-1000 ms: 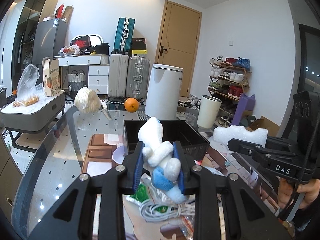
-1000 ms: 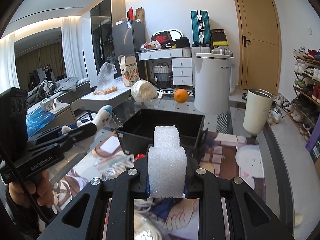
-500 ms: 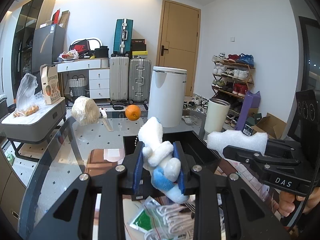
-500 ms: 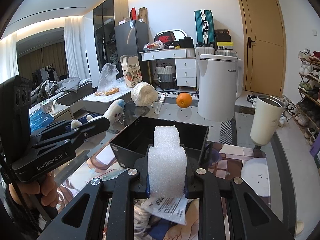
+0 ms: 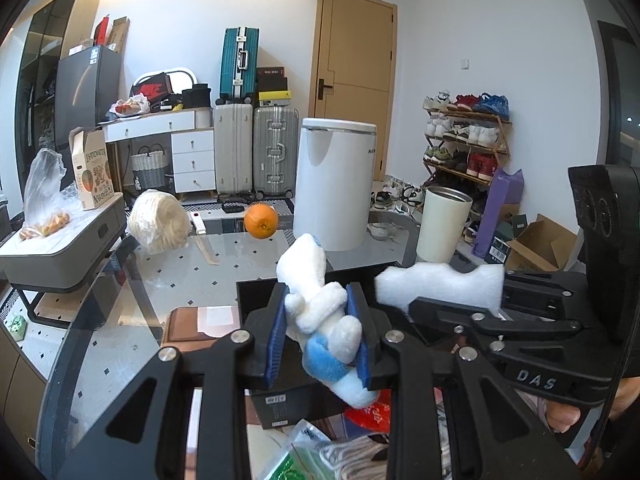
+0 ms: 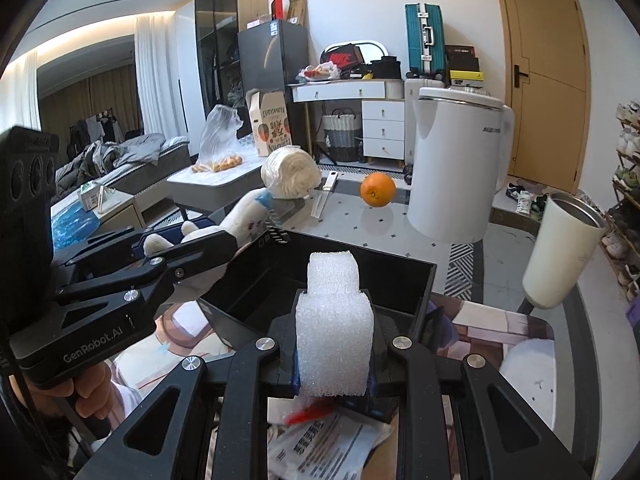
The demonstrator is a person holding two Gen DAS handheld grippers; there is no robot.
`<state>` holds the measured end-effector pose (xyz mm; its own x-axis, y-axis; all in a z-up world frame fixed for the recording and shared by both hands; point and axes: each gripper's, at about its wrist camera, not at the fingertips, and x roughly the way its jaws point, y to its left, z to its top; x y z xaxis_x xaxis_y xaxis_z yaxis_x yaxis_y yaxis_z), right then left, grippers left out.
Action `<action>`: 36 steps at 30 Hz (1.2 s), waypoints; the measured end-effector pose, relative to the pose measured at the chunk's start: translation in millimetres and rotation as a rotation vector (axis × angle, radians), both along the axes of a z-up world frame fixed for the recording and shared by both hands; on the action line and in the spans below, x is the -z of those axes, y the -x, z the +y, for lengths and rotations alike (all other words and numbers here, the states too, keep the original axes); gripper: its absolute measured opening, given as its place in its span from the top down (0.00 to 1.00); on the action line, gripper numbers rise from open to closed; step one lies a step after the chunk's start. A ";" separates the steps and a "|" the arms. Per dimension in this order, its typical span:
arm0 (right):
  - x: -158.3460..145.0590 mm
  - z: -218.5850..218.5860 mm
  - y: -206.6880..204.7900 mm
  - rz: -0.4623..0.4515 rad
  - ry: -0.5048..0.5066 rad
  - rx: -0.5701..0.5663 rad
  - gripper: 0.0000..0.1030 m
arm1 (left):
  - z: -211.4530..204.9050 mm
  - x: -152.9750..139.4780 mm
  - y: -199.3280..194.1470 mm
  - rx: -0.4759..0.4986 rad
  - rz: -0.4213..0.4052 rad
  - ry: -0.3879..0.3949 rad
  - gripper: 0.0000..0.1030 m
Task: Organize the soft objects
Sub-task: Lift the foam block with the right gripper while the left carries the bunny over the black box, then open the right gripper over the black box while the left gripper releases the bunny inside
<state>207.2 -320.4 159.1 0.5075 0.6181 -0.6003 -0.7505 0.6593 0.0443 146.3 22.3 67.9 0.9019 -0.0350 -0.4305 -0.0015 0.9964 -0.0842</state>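
Note:
My left gripper (image 5: 320, 332) is shut on a white and blue plush toy (image 5: 320, 312), held above the near left part of a black open bin (image 6: 400, 276). The toy also shows in the right wrist view (image 6: 244, 220). My right gripper (image 6: 334, 344) is shut on a white foam block (image 6: 334, 320), held over the bin's near edge. The foam block also shows in the left wrist view (image 5: 440, 286), to the right of the toy. The bin looks empty inside.
On the glass table (image 5: 180, 272) stand a white roll of cloth (image 5: 160, 220), an orange (image 5: 261, 220), a white bin-like appliance (image 5: 334, 196) and a cream tumbler (image 5: 442, 226). Packets, cable and paper (image 6: 320, 440) lie under the grippers.
Both grippers have moved forward towards the black bin, still holding the toy and the foam. The right gripper now sits closer beside the left one.

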 end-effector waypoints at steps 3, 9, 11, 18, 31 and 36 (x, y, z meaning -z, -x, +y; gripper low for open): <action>6.8 8.8 -8.7 0.007 0.020 -0.013 0.78 | 0.7 4.7 -10.4 0.003 0.021 0.000 0.74; 20.4 22.5 -24.6 0.028 0.059 -0.026 0.78 | 2.4 12.8 -24.4 0.016 0.053 0.002 0.74; 23.6 24.9 -30.1 0.025 0.070 -0.028 0.78 | 1.7 15.2 -28.0 0.021 0.063 -0.001 0.74; 30.0 30.0 -39.6 0.030 0.095 -0.037 0.78 | -1.5 21.7 -38.0 0.045 0.104 -0.022 0.74; 36.5 41.8 -47.4 0.013 0.153 -0.056 0.59 | 3.7 32.3 -44.4 0.042 0.166 -0.012 0.61; 20.1 19.9 -38.2 -0.009 0.115 -0.031 0.41 | 3.8 24.1 -34.1 0.045 0.157 0.005 0.42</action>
<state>245.4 -300.4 139.0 0.4952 0.5605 -0.6638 -0.7704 0.6364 -0.0373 180.3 26.1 43.8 0.8213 -0.0758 -0.5654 0.0292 0.9954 -0.0910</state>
